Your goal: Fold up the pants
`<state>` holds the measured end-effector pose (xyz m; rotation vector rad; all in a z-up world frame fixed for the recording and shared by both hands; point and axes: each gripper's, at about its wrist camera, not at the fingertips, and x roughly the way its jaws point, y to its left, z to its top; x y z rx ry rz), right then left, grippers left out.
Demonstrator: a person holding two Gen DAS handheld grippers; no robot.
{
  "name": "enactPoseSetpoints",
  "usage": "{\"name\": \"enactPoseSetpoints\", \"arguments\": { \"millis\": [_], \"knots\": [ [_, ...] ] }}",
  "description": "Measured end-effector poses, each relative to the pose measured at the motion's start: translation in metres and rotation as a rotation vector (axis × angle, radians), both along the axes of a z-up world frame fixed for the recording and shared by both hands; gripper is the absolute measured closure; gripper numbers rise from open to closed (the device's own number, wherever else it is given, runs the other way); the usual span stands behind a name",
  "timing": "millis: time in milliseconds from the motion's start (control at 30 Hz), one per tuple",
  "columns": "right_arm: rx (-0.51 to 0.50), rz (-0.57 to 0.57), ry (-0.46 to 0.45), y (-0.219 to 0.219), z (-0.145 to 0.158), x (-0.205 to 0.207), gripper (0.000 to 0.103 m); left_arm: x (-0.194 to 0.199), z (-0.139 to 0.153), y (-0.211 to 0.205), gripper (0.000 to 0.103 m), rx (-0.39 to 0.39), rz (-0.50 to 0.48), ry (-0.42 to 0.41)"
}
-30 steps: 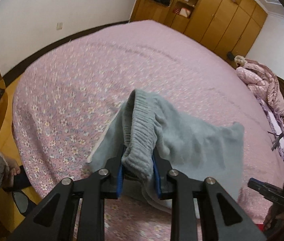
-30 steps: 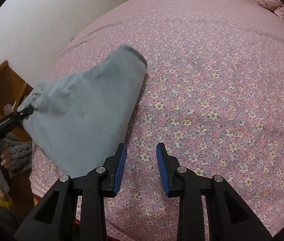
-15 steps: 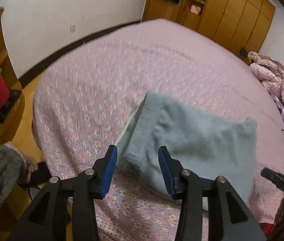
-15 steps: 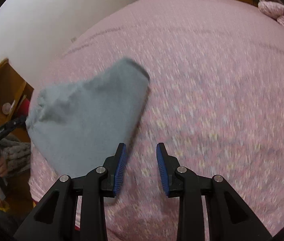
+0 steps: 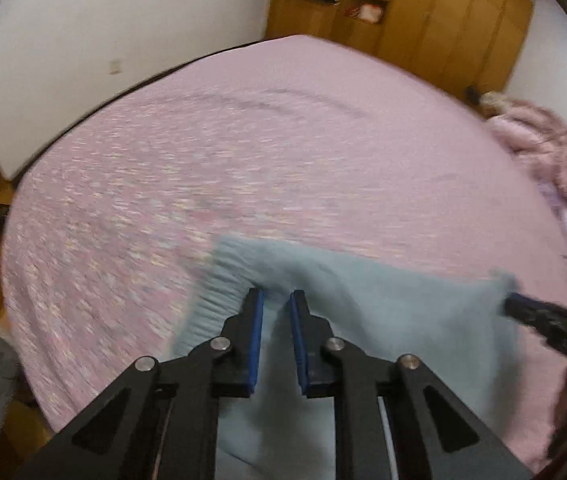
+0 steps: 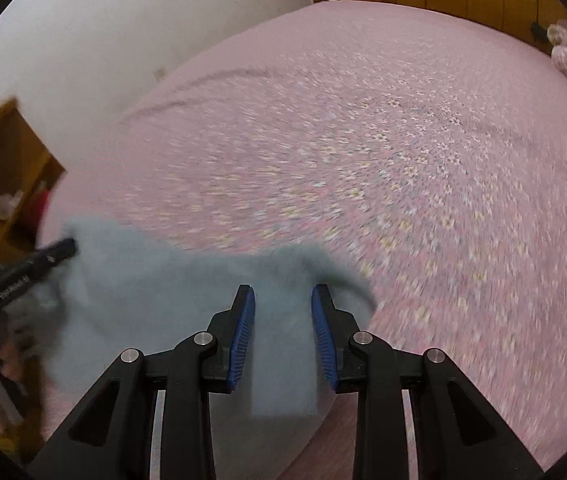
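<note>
The light grey-blue pants [image 5: 383, 312] lie folded near the front edge of the pink flowered bed [image 5: 283, 152], ribbed waistband [image 5: 219, 292] to the left. My left gripper [image 5: 276, 300] sits just inside the waistband, its jaws drawn close with cloth filling the narrow gap. In the right wrist view the same pants [image 6: 171, 292] spread under my right gripper [image 6: 283, 300], which hovers open above their right part with nothing pinched. The left gripper [image 6: 61, 250] shows there at the pants' left corner. The right gripper [image 5: 523, 308] shows in the left view at their right corner. Both views are motion-blurred.
A pink quilt bundle [image 5: 543, 152] lies at the bed's far right. Wooden wardrobes [image 5: 423, 20] line the back wall. A wooden shelf unit [image 6: 7, 168] stands left of the bed. The bed's front edge drops to the floor [image 6: 323, 448] just below my grippers.
The left gripper let go of the waistband, opened wide, then moved forward and narrowed onto the pants. The right gripper moved left over the pants, still open. The pants settled lower on the bed.
</note>
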<state>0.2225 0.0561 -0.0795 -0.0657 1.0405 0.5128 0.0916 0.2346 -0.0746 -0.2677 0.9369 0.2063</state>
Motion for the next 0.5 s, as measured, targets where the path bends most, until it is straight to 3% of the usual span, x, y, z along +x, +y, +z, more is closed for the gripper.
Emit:
{"name": "enactPoseSetpoints", "arguments": {
  "millis": [233,500],
  "knots": [
    [0.069,-0.010,-0.007,-0.004,-0.015,0.016,0.075,-0.003,-0.011,0.014,0.090,-0.041,-0.035,-0.032],
    [0.097,-0.041,0.011,-0.019,-0.001,0.004,0.075,-0.025,0.012,0.016,0.090,-0.076,-0.019,0.005]
  ]
}}
